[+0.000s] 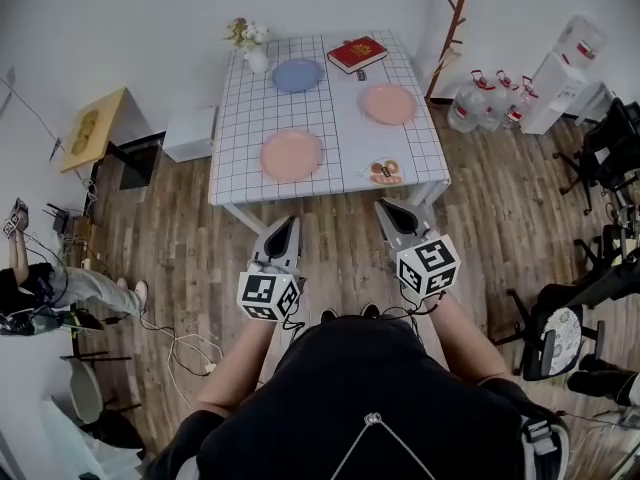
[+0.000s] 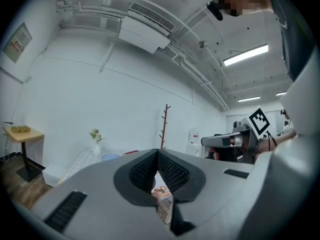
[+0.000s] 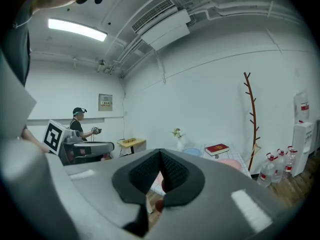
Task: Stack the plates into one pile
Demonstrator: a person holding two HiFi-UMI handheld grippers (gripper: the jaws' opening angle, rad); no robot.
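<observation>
Head view: left gripper (image 1: 289, 222) and right gripper (image 1: 386, 206) fingers together; vase (image 1: 257, 61) holds flowers (image 1: 245, 33).

A blue plate (image 1: 297, 75), red book (image 1: 356, 53), white gridded table (image 1: 345, 138).

plates (image 1: 291, 155) apart on table (image 1: 238, 128), book (image 1: 357, 54) behind

The person wears a black top (image 1: 340, 393) with a thin pale cord (image 1: 372, 420) at the chest. The left gripper (image 1: 289, 221) and right gripper (image 1: 387, 208) are grey, with black ribbed pads (image 2: 171, 172). Behind these sits a white cube (image 1: 268, 295) bearing black square markers.
</observation>
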